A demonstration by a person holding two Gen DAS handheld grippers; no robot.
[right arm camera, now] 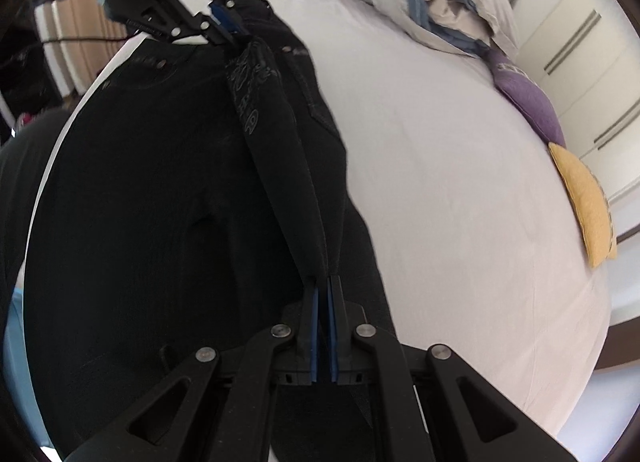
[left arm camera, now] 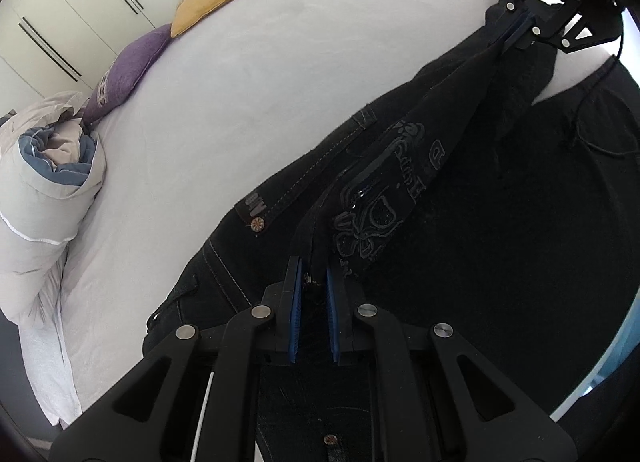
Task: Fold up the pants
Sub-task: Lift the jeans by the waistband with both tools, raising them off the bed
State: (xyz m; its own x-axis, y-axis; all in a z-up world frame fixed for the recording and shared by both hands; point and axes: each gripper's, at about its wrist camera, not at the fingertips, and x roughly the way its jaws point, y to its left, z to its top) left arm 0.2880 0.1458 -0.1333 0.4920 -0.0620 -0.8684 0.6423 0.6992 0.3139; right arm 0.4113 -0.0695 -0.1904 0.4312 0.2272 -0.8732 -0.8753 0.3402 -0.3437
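Black jeans (left arm camera: 400,190) hang stretched between both grippers above the near edge of the white bed (left arm camera: 248,74), each clamped on the waistband: left gripper (left arm camera: 313,282), right gripper (right arm camera: 323,294). No fold lies flat yet; laying down and folding remain.

The pants (left arm camera: 400,190) are black jeans with pale stitching, a shiny round button near the waist and a swirly flower pattern sewn on one part. They are stretched out in a long, tight band, with the cloth bunched and folded along the middle. One end is pinched near the bottom of the left wrist view, and the other end is pinched far off at the top right. The rest of the dark cloth hangs down and spreads wide over the white bed (left arm camera: 248,74)
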